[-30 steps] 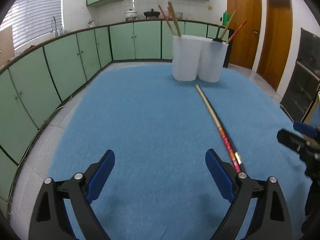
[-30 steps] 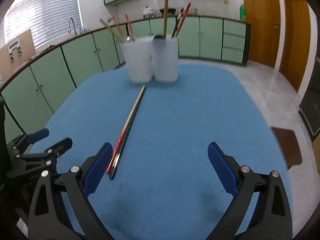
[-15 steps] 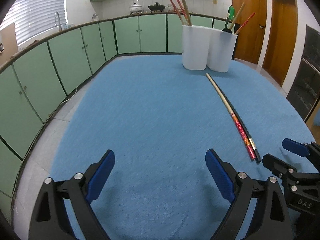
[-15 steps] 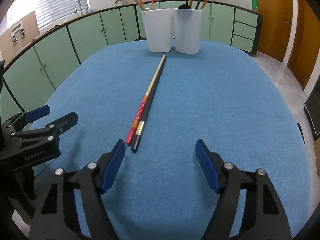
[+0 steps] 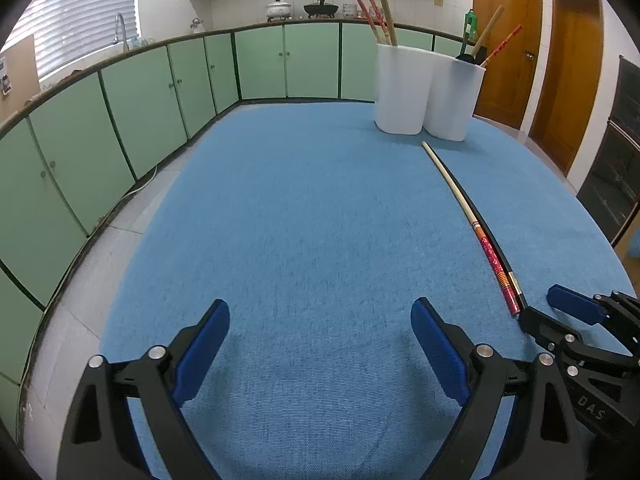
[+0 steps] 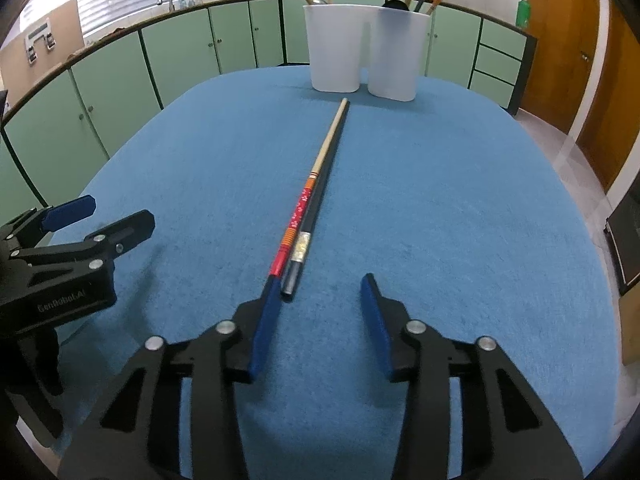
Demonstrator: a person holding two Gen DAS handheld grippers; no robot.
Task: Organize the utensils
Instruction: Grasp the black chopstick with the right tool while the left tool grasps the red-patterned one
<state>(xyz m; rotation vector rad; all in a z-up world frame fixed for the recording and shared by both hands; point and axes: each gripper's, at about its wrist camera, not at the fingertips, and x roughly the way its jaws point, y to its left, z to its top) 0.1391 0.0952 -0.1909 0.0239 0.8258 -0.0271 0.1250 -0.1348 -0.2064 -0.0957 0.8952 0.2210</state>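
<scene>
Two chopsticks lie side by side, touching, on the blue cloth (image 6: pixel 460 220) that covers the table. One is red-patterned (image 6: pixel 298 210) with a pale wooden tip; the other is black (image 6: pixel 316 208) with a small pale band near its thick end. In the right wrist view they run from lower centre up toward the top centre of the frame, their thin tips stopping just short of a white twin-cup holder (image 6: pixel 364 56). That holder stands upright at the top centre, with several chopsticks and a dark utensil leaning out of both cups. The right gripper (image 6: pixel 320 294) fills the bottom of that frame, its jaws closing. The thick ends of both chopsticks sit at the tip of its left-hand blue pad (image 6: pixel 266 312), the red one's end hidden behind it; whether pad and sticks touch I cannot tell. The other pad stands clear of them. The left gripper (image 5: pixel 320 344) spreads wide over bare cloth at the bottom of its own view, nothing between the pads. In that view the chopsticks lie at the right of the frame, the right gripper at their near end in the lower right corner. Green cabinets (image 5: pixel 120 120) curve round the background.
</scene>
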